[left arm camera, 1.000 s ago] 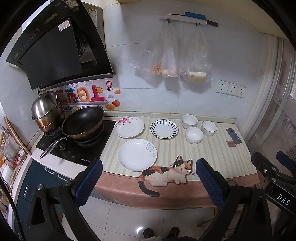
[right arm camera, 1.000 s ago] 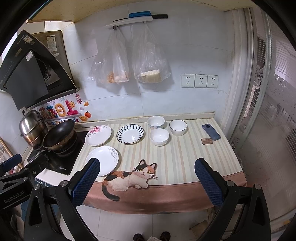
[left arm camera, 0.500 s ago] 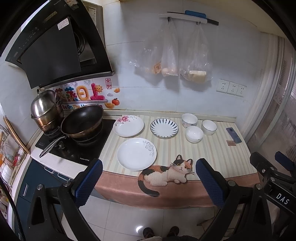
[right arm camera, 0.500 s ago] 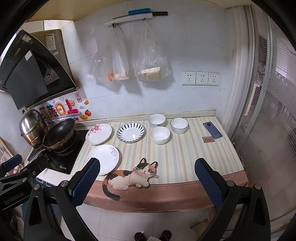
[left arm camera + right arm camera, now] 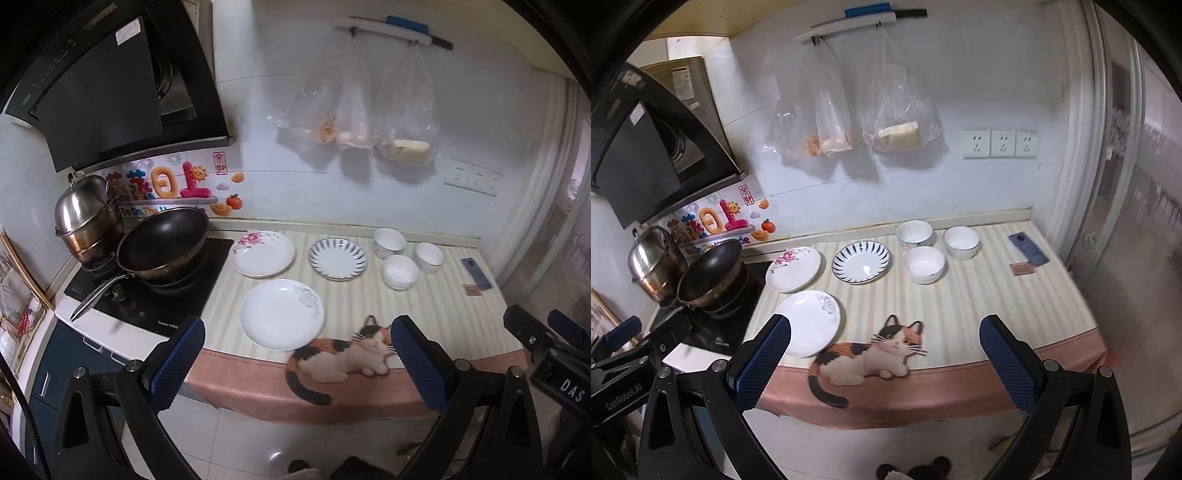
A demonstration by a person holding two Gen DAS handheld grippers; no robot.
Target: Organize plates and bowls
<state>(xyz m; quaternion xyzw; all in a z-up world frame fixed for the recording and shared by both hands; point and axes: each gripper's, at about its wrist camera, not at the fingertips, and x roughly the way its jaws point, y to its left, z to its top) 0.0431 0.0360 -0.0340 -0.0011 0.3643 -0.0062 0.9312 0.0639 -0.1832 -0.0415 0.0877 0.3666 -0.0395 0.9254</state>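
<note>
Your three bowls (image 5: pixel 923 264) sit empty; wall bags (image 5: pixel 897 125) hold food; both hand-held grippers (image 5: pixel 295 365) (image 5: pixel 884 363) gape, "DAS" and "GenRobot.AI" printed.

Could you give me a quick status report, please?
Left gripper and right gripper open, empty, short of counter. Three plates, three bowls unstacked. Nothing blocking.

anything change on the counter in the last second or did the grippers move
Both grippers, left gripper and right gripper, eased slightly closer to the counter, open and empty. Nothing was gripped or released. The three plates and three bowls stayed put.
</note>
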